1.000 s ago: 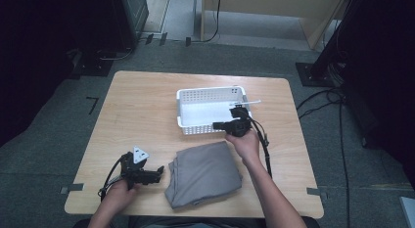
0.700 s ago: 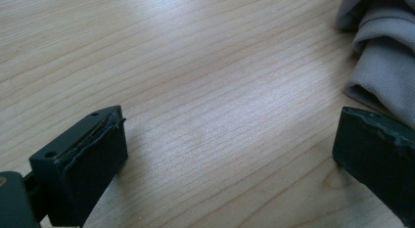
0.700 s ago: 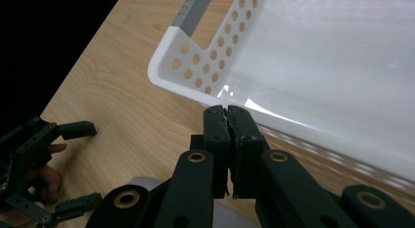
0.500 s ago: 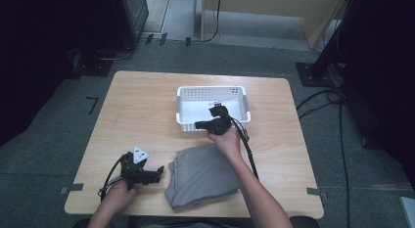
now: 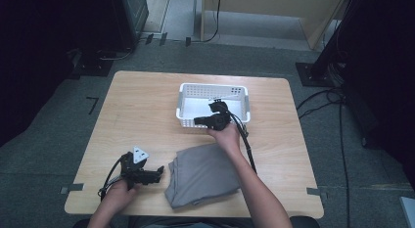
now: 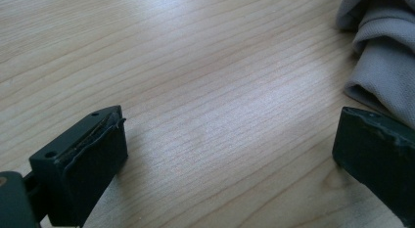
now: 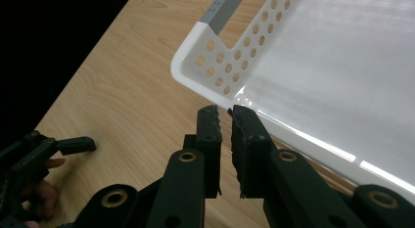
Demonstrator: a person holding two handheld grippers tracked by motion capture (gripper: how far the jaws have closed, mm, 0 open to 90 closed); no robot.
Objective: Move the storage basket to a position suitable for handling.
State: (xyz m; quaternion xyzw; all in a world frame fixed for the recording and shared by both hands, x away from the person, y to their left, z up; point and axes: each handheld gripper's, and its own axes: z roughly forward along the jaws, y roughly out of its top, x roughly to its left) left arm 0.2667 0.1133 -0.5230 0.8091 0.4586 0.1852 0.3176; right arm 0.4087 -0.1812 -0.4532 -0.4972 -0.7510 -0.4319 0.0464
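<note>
Your right gripper (image 5: 198, 121) has slid leftward along the near wall of the white basket (image 5: 186, 98) since a second ago, from the basket's right end to about the middle of its front rim, and the basket has stayed put. Its jaws have just been opening a crack; in the right gripper view the right gripper (image 7: 224, 112) shows a thin slit between the pads with nothing in it, so it is near enough closed and empty. The tips sit just at the basket's (image 7: 274, 42) near rim, at the edge of the rounded corner.

Your left gripper (image 5: 157, 170) has not shifted; it rests low at the front left of the table (image 5: 142, 105), jaws wide apart over bare wood, holding nothing. The folded grey cloth (image 5: 203, 174) lies just to its right, one jaw close to the cloth's (image 6: 381, 57) rolled edge but not on it.

You have open tabletop to the left of the basket and cloth, and a narrower strip on the right. The cloth's near edge lies close to the table's front edge.
</note>
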